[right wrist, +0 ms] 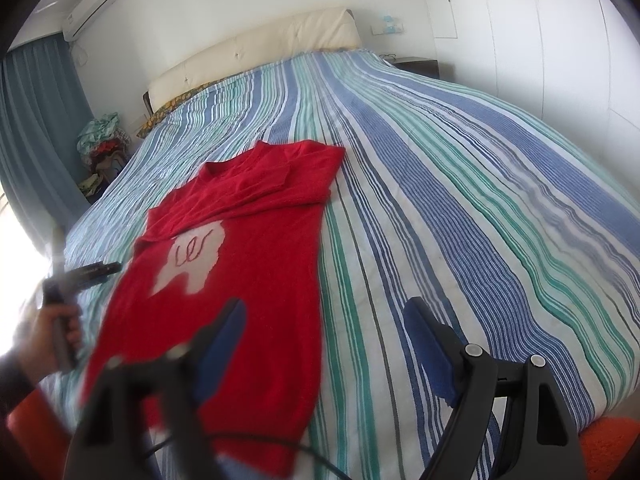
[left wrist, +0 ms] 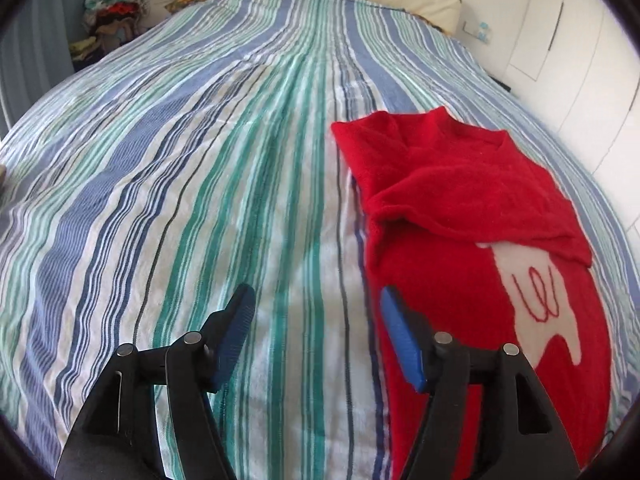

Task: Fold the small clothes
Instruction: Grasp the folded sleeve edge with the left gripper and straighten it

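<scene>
A small red sweater [left wrist: 460,208] [right wrist: 240,240] with a white patch on its chest lies flat on the striped bedspread [left wrist: 180,200] [right wrist: 460,200]. Both its sleeves are folded in across the chest. My left gripper [left wrist: 318,294] is open over the bedspread at the sweater's left edge, holding nothing; its right finger [left wrist: 400,336] hangs over the red cloth. That same gripper shows blurred at the left of the right wrist view [right wrist: 94,270], held by a hand [right wrist: 60,328]. My right gripper [right wrist: 324,306] is open and empty above the sweater's lower right edge.
A cream padded headboard [right wrist: 256,52] stands at the far end of the bed. A heap of mixed clothes [left wrist: 116,12] [right wrist: 104,140] sits beside the bed by the blue curtain [right wrist: 36,128]. White wardrobe doors [right wrist: 540,40] run along the right, with a dark nightstand [right wrist: 416,65] beyond the bed.
</scene>
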`<state>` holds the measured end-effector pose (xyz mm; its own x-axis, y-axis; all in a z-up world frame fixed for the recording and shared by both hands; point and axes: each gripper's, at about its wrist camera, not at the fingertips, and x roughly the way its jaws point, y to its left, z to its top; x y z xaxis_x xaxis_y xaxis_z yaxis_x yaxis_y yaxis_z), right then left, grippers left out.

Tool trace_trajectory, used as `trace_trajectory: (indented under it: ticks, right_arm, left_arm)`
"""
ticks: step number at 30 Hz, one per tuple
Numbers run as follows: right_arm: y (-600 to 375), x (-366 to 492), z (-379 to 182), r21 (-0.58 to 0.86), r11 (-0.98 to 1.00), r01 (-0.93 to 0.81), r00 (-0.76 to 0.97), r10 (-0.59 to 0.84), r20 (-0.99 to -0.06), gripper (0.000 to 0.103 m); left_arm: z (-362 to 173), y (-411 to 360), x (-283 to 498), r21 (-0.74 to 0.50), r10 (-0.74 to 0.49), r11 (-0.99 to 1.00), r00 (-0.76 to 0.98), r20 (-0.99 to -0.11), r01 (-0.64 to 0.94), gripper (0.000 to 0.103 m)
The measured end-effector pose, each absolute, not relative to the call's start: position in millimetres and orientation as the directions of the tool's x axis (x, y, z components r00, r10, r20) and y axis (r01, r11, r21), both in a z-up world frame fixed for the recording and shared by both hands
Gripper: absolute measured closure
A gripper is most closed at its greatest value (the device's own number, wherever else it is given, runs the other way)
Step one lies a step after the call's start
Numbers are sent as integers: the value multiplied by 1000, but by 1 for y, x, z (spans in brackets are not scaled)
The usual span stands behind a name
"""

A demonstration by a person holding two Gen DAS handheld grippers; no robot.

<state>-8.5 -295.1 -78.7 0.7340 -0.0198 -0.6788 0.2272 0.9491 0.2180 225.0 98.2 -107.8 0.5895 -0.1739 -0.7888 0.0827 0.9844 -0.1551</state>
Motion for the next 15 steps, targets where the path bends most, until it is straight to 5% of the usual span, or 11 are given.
trace_trajectory:
  ticks: [8,10,12,15]
  right_arm:
    - [-282,-6,-79,164,968,192,727,-28,-686,23]
    - [-280,-5,-81,162,970,183,720,-20,-694,23]
    - [-279,-3,-84,163,970,181,712,-15,-702,23]
    - [-280,-2,-87,170,968,186,703,-11,-711,23]
  left_arm:
    - [-70,94,287,-275,-258,959,632,-731,74,38]
    - [-70,87,309,-286,-278,954,623,-731,90,55]
    - [-80,75,326,-281,-294,953,583,-757,116,82]
    - [-110,56,325,-213,-263,965,508,-820,155,97]
